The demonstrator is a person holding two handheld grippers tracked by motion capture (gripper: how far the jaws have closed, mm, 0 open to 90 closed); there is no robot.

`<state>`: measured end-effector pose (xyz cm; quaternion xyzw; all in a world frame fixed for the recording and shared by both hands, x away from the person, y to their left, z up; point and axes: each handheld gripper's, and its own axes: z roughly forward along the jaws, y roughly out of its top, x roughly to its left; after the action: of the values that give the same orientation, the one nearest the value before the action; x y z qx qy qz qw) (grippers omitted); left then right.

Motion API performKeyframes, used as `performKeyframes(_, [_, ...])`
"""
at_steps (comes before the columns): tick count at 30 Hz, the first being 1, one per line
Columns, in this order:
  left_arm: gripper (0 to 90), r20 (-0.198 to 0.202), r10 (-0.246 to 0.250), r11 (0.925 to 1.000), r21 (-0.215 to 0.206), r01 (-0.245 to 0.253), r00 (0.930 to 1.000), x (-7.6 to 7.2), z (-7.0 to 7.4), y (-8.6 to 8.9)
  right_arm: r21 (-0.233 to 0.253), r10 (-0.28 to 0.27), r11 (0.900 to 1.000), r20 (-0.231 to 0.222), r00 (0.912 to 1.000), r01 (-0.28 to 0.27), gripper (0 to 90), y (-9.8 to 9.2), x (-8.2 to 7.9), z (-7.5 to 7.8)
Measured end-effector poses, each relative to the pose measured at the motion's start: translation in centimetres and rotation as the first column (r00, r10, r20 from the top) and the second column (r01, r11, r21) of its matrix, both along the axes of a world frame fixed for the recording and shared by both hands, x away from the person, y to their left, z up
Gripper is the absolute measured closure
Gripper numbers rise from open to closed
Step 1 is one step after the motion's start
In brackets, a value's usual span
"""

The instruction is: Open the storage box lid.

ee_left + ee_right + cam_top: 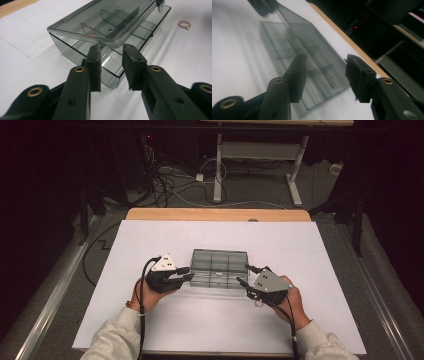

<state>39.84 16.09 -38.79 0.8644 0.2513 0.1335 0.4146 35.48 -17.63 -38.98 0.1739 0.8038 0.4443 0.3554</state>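
We're closing in on the smoky box (219, 268) lying mid-table, left claw (186, 273) narrowly parted at its raised lid (105, 21), right claw (246, 274) gaping wide beside it, so we're easing in squarely.

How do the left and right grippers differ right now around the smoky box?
The left gripper has its jaws narrowly parted at the raised lid edge; the right gripper gapes wider, touching nothing. In the high view, left sits at the compartment box corner, right just off it. Both are open.
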Motion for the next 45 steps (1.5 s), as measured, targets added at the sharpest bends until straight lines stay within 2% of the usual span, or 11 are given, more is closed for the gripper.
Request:
performKeyframes(4, [66.9,0.010,0.003,1.0000,-0.005,-0.003,1.0000,0.0,0.1,0.0,-0.020,-0.026,0.999,-0.004,0.9997,0.026,47.8,-0.6,0.6,-0.4])
performKeyframes(8, [66.9,0.006,0.003,1.0000,-0.001,-0.003,1.0000,0.2,0.0,-0.1,-0.080,-0.062,0.995,0.032,0.9976,0.064,47.5,-0.9,1.4,-1.2])
performKeyframes(13, [66.4,0.033,0.030,0.9995,0.008,-0.030,0.9990,0.3,0.0,-0.1,-0.055,-0.066,0.996,0.035,0.9972,0.068,58.9,-0.9,2.3,-1.9])
performKeyframes(14, [60.7,0.049,0.050,0.9981,0.032,-0.052,0.9976,0.3,0.0,-0.1,-0.045,-0.063,0.997,0.046,0.9969,0.065,64.0,-0.9,2.3,-1.9])
performKeyframes(15, [58.4,0.102,0.090,0.9889,0.109,-0.101,0.9907,0.3,0.0,-0.5,-0.045,-0.064,0.997,0.056,0.9964,0.067,66.7,-0.8,2.3,-1.9])
performKeyframes(16, [58.4,0.130,0.108,0.9845,0.124,-0.124,0.9856,0.3,0.0,-0.6,-0.044,-0.064,0.997,0.061,0.9960,0.067,68.9,-0.8,2.3,-1.9])
performKeyframes(17, [58.3,0.130,0.108,0.9845,0.124,-0.124,0.9856,0.3,0.0,-0.6,-0.044,-0.071,0.996,0.071,0.9950,0.074,71.3,-0.8,2.3,-1.9])
performKeyframes(20, [57.4,0.194,0.144,0.9791,0.115,-0.168,0.9704,0.3,0.2,-1.0,-0.032,-0.085,0.996,0.085,0.9928,0.088,76.1,-0.9,2.3,-1.9])
performKeyframes(25, [58.5,0.261,0.125,0.9839,0.091,-0.153,0.9573,0.3,0.5,-1.8,-0.029,-0.093,0.995,0.094,0.9912,0.096,79.9,-0.9,2.4,-1.9])
performKeyframes(30, [70.2,0.316,0.124,0.9835,0.087,-0.159,0.9406,0.0,0.7,-2.6,-0.010,-0.116,0.993,0.109,0.9873,0.118,83.4,-1.1,2.3,-1.8])
performKeyframes(45, [74.4,0.339,0.109,0.9822,0.108,-0.154,0.9344,-0.9,1.5,-2.6,0.020,-0.127,0.992,0.088,0.9881,0.125,83.9,-1.3,2.2,-1.2])
